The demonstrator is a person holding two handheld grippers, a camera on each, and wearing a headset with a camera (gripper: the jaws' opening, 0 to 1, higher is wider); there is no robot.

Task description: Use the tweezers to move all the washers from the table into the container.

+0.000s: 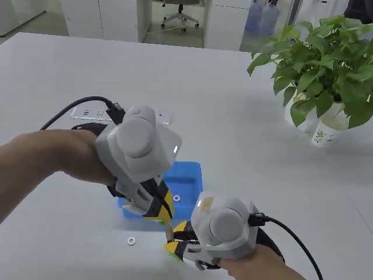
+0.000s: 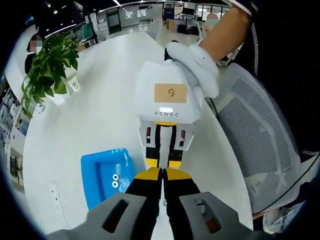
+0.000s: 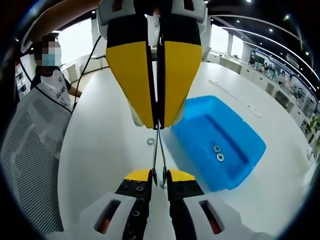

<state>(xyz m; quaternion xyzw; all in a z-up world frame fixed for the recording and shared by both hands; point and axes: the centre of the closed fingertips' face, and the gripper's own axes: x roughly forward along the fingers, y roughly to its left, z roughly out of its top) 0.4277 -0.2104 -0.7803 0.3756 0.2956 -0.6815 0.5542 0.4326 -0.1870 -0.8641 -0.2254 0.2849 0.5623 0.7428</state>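
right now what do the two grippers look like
The left gripper and right gripper have rounded white shells, black jaws with yellow pads, and a black cable running from each. The right one bears a tan label and XENSE lettering.

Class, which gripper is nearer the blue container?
Left. The left gripper hangs at the container's near edge; the right gripper sits further off, beyond that edge.

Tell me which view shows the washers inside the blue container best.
The right gripper view: two washers lie clear and apart in the blue container. The left gripper view shows both, smaller. The head view shows one; part of the container is hidden.
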